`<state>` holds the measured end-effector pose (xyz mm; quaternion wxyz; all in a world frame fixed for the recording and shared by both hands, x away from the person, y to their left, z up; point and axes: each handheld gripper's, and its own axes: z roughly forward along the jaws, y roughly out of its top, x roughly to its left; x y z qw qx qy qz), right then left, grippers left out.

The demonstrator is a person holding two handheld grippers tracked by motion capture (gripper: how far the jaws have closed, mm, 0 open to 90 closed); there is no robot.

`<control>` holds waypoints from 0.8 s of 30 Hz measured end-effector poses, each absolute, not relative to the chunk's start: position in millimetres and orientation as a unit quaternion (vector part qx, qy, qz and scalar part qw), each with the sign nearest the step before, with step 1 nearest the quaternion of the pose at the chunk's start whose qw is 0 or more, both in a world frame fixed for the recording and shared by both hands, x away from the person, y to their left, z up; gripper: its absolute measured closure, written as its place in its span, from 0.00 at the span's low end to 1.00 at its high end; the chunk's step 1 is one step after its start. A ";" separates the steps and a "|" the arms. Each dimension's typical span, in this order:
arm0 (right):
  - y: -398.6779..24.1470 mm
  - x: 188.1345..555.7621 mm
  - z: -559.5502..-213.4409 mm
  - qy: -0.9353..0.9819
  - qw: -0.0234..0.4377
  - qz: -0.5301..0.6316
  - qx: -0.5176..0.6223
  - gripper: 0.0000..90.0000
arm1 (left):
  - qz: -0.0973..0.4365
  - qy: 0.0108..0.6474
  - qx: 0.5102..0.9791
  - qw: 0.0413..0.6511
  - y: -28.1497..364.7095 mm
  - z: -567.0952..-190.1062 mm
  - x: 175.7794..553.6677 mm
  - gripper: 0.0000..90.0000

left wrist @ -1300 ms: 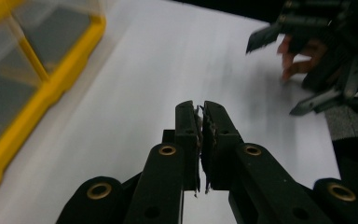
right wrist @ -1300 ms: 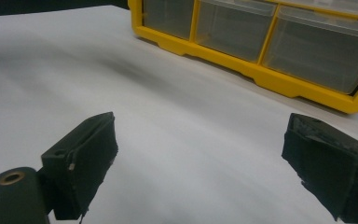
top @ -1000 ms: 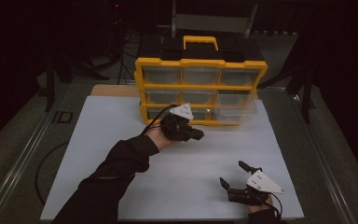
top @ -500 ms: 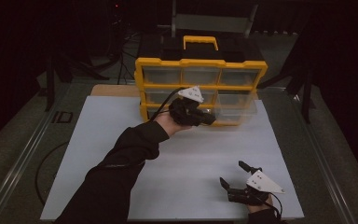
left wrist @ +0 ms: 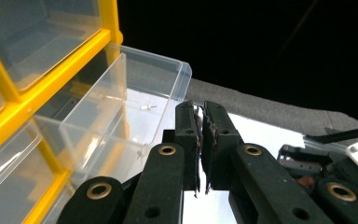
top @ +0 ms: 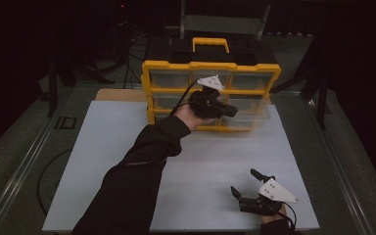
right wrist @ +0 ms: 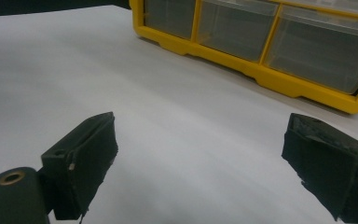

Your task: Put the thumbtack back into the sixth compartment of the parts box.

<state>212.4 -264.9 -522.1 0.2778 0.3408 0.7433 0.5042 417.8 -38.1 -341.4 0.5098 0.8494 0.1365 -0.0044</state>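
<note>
High view: a yellow-framed organizer cabinet [top: 210, 95] with clear plastic drawers and a yellow carry handle stands upright at the far side of a white bench [top: 127, 161]. The left gripper [top: 227, 110], held in a hand at the end of a dark sleeve [top: 137, 176], hangs in front of the cabinet's middle row, pointing right across its face. A pulled-out clear drawer [top: 247, 115] juts from the lower right of the cabinet, just beside that gripper's tips. The right gripper [top: 247, 185] rests low at the near right edge of the bench, well apart from the cabinet, a grey three-cornered plate on its top.

Left gripper view: the fingers [left wrist: 186, 135] stand pressed together with nothing visible between them (only a thin dark slit separates the pads). The open drawer [left wrist: 135, 107] lies just to their left and beyond, its transparent walls and inner divider showing; a small pale object [left wrist: 148, 107], possibly a screw, lies on its floor, too small to identify surely. Yellow frame bars [left wrist: 42, 65] cross the upper left.

Right gripper view: the fingers [right wrist: 81, 158] are spread wide over bare bench surface, holding nothing; the cabinet's bottom row of closed drawers [right wrist: 235, 30] runs across the top of the picture.
</note>
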 end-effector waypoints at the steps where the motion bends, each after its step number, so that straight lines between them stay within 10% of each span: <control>1: -264.9 212.3 -522.1 0.743 0.278 0.505 0.342 0.11 | -0.006 0.139 0.849 0.510 -39.9 -342.0 418.8 0.96; 21: -266.2 212.2 -522.0 0.740 0.274 0.509 0.344 0.11 | 0.062 0.203 0.854 0.476 -73.8 -360.9 435.0 0.95; 24: -266.5 212.4 -522.2 0.741 0.274 0.508 0.343 0.11 | 0.063 0.209 0.850 0.479 -72.6 -361.4 434.8 0.79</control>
